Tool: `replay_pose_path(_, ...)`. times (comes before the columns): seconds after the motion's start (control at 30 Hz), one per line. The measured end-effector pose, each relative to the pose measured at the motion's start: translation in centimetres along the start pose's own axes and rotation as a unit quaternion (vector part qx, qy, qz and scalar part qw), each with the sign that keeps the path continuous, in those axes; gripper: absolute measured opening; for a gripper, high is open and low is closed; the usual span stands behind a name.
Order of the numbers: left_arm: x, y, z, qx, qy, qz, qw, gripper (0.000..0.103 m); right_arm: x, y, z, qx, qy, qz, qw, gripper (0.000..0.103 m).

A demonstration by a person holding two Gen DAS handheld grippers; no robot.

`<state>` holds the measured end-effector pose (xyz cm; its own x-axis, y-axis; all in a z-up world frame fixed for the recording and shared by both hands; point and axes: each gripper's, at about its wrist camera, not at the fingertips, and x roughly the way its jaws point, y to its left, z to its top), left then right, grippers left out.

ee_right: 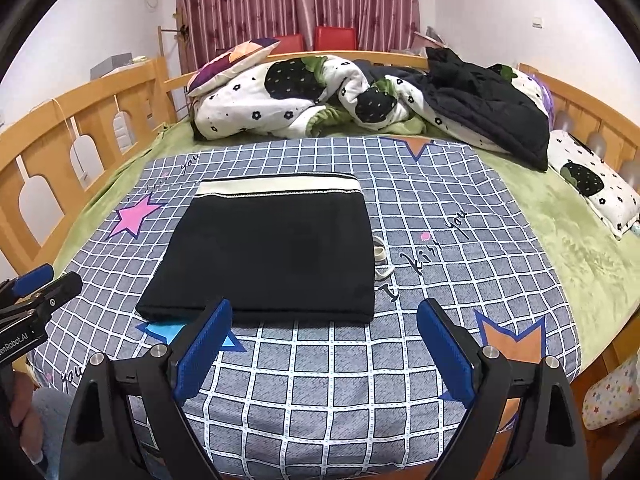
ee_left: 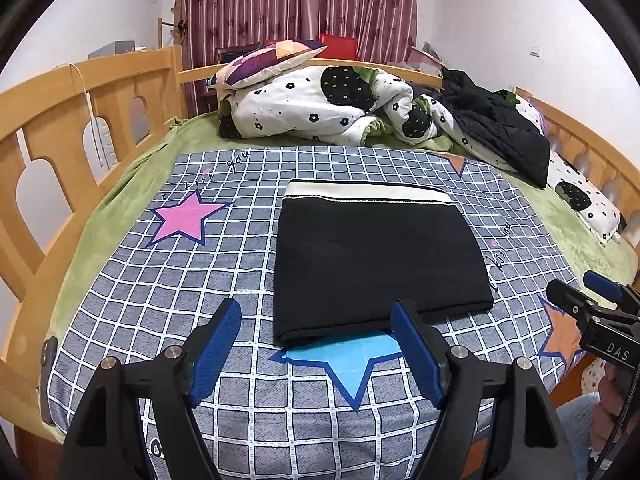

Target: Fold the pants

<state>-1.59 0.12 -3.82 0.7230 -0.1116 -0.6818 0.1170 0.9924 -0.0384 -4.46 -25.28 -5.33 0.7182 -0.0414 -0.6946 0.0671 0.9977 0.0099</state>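
Note:
The black pants [ee_left: 376,256] lie folded into a flat rectangle on the grey checked cloth [ee_left: 168,288], with the cream waistband at the far edge. They also show in the right wrist view [ee_right: 272,252]. A white drawstring [ee_right: 380,258] pokes out at their right side. My left gripper [ee_left: 316,320] is open and empty, just in front of the pants' near edge. My right gripper [ee_right: 324,320] is open and empty, hovering in front of the near edge too. Each gripper shows in the other's view, the right [ee_left: 584,300] and the left [ee_right: 40,284].
A crumpled white floral quilt [ee_left: 320,104], a pillow [ee_left: 268,60] and a black jacket [ee_left: 496,128] are piled at the far end of the bed. Wooden rails [ee_left: 60,120] run along both sides. A green blanket [ee_right: 560,220] lies under the checked cloth.

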Motion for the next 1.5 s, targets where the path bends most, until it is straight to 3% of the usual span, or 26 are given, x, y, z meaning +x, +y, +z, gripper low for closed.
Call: replay_pose_path(1.5,0.10,-0.08,-0.05,0.002,0.001,0.004,1.0000,0.076,-0.29,-0.85,0.00,0.002,-0.007,0.004,1.000,0.092)
